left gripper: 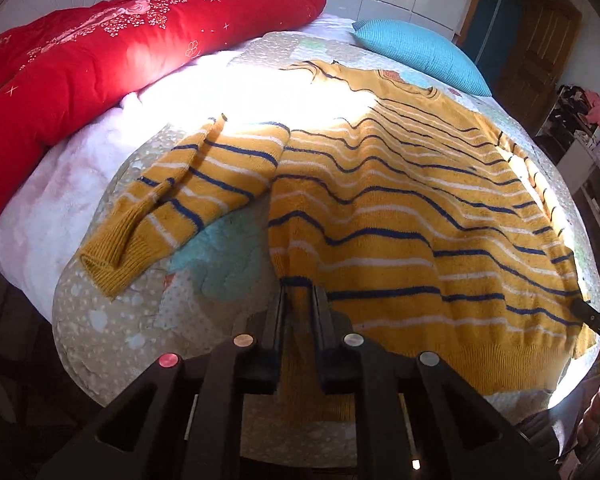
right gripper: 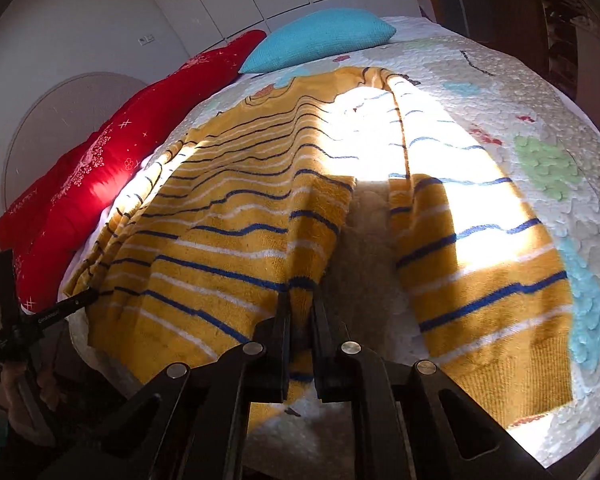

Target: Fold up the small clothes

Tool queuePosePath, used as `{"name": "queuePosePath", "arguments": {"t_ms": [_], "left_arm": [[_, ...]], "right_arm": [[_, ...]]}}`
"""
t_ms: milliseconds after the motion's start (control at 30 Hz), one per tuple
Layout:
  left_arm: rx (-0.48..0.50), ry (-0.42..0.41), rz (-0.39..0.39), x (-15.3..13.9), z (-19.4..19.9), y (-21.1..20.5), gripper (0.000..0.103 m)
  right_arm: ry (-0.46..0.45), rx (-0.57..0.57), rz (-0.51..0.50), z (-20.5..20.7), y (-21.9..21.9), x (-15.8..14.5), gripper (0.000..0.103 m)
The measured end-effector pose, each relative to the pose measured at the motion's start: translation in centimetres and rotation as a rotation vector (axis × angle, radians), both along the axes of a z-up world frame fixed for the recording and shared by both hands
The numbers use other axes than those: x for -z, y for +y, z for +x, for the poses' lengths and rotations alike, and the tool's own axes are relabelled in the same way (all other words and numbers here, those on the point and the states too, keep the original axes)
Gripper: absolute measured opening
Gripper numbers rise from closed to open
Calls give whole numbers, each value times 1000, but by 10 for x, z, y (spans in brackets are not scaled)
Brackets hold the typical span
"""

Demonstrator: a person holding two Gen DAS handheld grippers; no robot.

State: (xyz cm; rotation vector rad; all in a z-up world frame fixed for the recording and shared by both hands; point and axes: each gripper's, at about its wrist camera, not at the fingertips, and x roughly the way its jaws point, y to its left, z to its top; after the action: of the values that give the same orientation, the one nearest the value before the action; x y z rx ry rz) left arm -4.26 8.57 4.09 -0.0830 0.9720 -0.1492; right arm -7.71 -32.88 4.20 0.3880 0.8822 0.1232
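Observation:
A yellow knitted sweater (left gripper: 400, 208) with blue and white stripes lies spread on a quilted bedspread (left gripper: 112, 320). My left gripper (left gripper: 299, 294) is shut on the sweater's bottom left corner, where the side seam meets the hem. One sleeve (left gripper: 188, 200) lies bent to the left of the body. In the right wrist view my right gripper (right gripper: 300, 300) is shut on the sweater (right gripper: 228, 216) at its bottom right corner, with the other sleeve (right gripper: 480, 264) lying to the right. Each view shows the other gripper at its side edge, with its fingertips (left gripper: 580, 307) at the hem.
A red padded quilt (left gripper: 100, 60) lies along the far left of the bed, over a white blanket (left gripper: 60, 208). A turquoise cushion (left gripper: 420, 52) sits at the head. Wooden doors (left gripper: 540, 40) and cluttered shelves (left gripper: 588, 120) stand to the right. Strong sunlight washes out the bed's middle.

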Motion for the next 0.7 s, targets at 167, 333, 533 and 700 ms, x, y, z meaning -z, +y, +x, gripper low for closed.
{"name": "queuePosePath", "arguments": {"t_ms": [167, 333, 533, 700], "left_arm": [[-18, -76, 20, -15, -9, 3, 34], [-19, -99, 4, -22, -9, -3, 53], [-6, -95, 23, -21, -11, -10, 57], [-30, -100, 14, -21, -11, -3, 57]], "right_arm": [[-68, 143, -177, -29, -37, -27, 35], [-1, 213, -245, -18, -61, -10, 81], [56, 149, -280, -10, -49, 15, 8], [36, 359, -403, -24, -106, -13, 8]]}}
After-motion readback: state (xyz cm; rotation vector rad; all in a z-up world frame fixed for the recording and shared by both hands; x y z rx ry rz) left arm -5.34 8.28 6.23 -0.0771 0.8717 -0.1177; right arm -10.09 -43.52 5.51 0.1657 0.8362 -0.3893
